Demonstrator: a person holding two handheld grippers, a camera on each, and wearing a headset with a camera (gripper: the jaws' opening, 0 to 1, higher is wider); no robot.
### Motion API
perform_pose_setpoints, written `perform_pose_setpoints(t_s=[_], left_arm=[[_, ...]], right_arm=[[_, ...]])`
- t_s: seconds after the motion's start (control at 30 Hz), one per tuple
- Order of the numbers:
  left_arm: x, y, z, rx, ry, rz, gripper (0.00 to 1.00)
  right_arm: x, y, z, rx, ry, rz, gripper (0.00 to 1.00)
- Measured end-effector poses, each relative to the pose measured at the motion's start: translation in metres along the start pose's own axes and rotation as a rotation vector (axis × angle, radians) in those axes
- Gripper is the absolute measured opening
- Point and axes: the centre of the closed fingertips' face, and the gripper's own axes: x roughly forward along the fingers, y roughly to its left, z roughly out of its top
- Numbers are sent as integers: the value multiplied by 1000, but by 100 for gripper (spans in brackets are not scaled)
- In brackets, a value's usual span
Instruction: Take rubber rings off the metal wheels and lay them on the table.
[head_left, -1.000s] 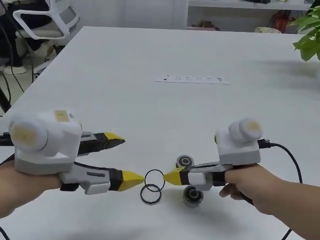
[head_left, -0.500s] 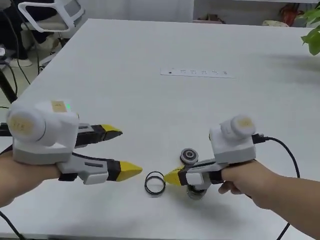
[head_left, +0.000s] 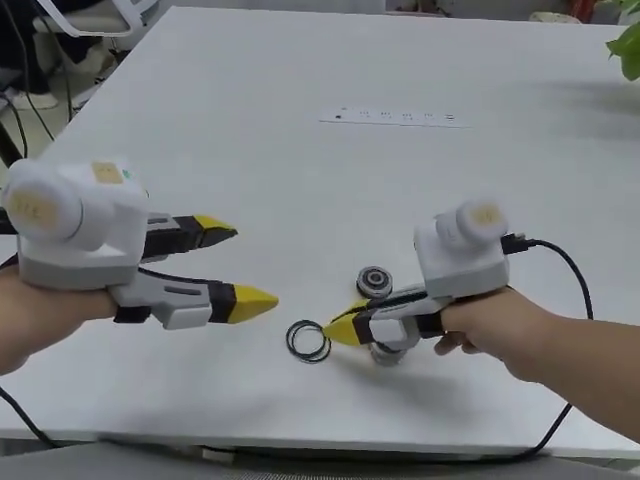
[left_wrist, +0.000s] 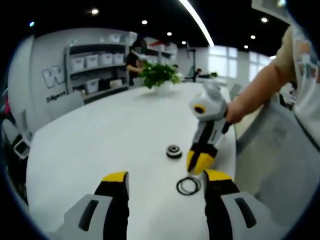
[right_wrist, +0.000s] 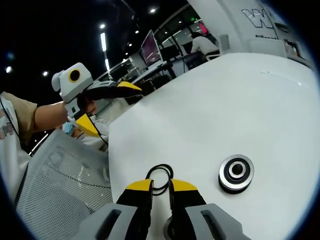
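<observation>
Shows two thin black rings (head_left: 308, 341) lying overlapped on the white bench (head_left: 300, 150), towards its near edge, just left of the right tool (head_left: 335, 333). Note that tool's yellow tips drawn almost together, with a slim gap between, apparently gripping nothing, pointing at the rings from just beside them. Note the left tool (head_left: 245, 265) spread wide and empty, hovering left of the rings and apart from them. Places one wheel (head_left: 374, 282) just far of the right tool and a second wheel (head_left: 384, 353), partly hidden, beneath it. Cannot tell whether either wheel carries a further ring.

Judged as the laying-down step, close to its end. To finish well, draw the right tool straight back with its tips above the loops, so as not to snag or drag the limp rubber; hold the left tool clear.

Rings: slender, round, matte, probably pliant. Wheels: squat discs, bright metal rim, dark centre, apt to roll if nudged. Bench: smooth, matte.
</observation>
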Motion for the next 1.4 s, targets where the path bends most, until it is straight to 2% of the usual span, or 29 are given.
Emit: perform_pose_setpoints(t_s=[0.23,0.47,0.87,1.17,1.4], left_arm=[[-1,2,1,1,-2,6,61],[-1,7,7,6,-6,12,61],[11,15,22,29,-8,-2,60],[28,15,36,47,-15,-23,59],[41,14,37,53,-3,-38,58]], right_arm=[[-2,2,2,-21,-10,3,18],[-10,-1,15,-8,-72,-9,22],[-40,-20,41,18,-186,-65,26],[-63,-41,50,31,-244,-119,27],[-76,-53,49,33,-264,-159,28]])
